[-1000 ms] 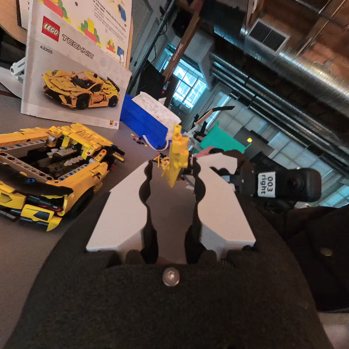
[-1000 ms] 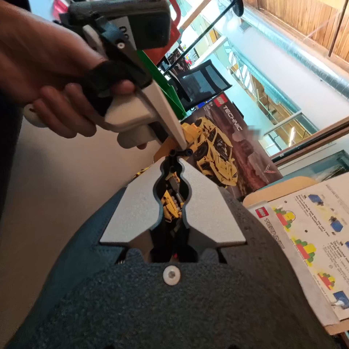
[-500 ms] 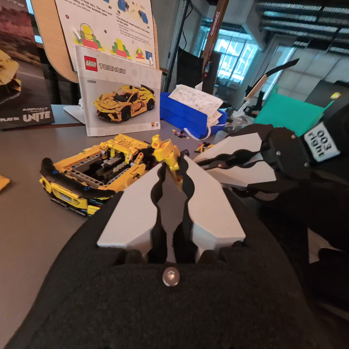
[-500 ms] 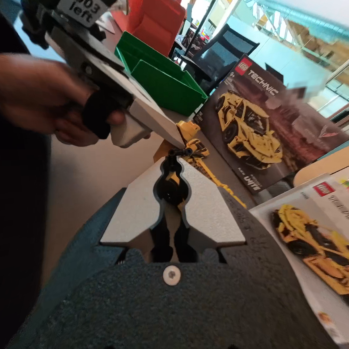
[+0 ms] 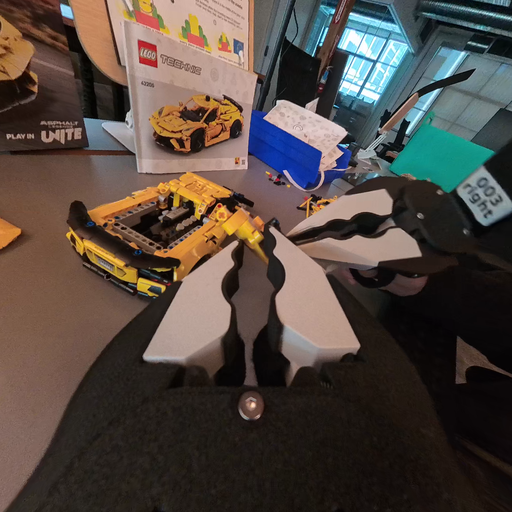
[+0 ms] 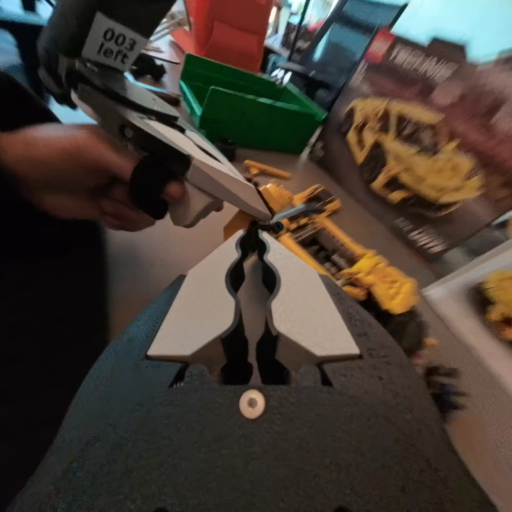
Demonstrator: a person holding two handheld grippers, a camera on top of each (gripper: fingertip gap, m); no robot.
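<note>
My left gripper is shut on a small yellow brick sub-assembly, held just above the right side of a partly built yellow model car on the grey table. My right gripper is shut on a small black connector piece with a blue-tipped pin, its tips touching the left gripper's tips. In the left wrist view the right gripper comes in from the right. In the right wrist view, which is blurred, the left gripper comes from the upper left, with the car beyond.
An instruction booklet stands behind the car. A blue bin holds paper bags, with loose small parts beside it. A green bin and the set's box stand at the table's back. A yellow panel lies far left. My left and right fingertips are right by each other.
Both grippers have come down together from pointing up in the air to low over the table beside the car. Each still holds its piece, tips staying together.
</note>
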